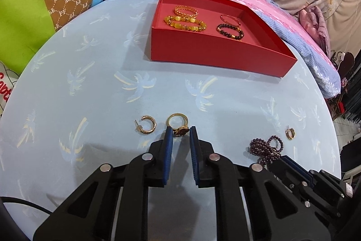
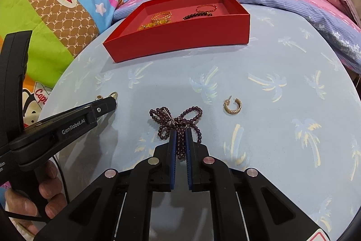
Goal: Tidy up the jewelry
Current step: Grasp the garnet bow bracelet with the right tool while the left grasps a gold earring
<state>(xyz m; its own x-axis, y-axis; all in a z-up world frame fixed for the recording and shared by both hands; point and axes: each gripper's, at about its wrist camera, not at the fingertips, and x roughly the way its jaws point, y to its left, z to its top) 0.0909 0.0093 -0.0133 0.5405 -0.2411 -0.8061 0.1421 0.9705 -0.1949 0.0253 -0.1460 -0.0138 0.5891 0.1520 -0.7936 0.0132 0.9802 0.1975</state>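
Note:
A red box (image 1: 216, 55) at the back of the round table holds several bracelets: gold chain (image 1: 185, 11), yellow bead (image 1: 185, 23), dark bead (image 1: 230, 31). My left gripper (image 1: 181, 131) is closed around the dark stone of a gold ring (image 1: 177, 121) lying on the cloth. A gold hoop earring (image 1: 147, 127) lies just left of it. My right gripper (image 2: 180, 137) is shut on a purple bead necklace (image 2: 176, 122) bunched on the table. A second hoop earring (image 2: 233, 106) lies to its right. The box also shows in the right wrist view (image 2: 180, 42).
The table wears a light blue palm-print cloth (image 1: 101, 87). Colourful cushions (image 1: 45, 3) and a pink and blue blanket (image 1: 293, 22) border the table behind and to the sides. The left gripper's body (image 2: 56, 125) and the hand holding it lie at the right view's left.

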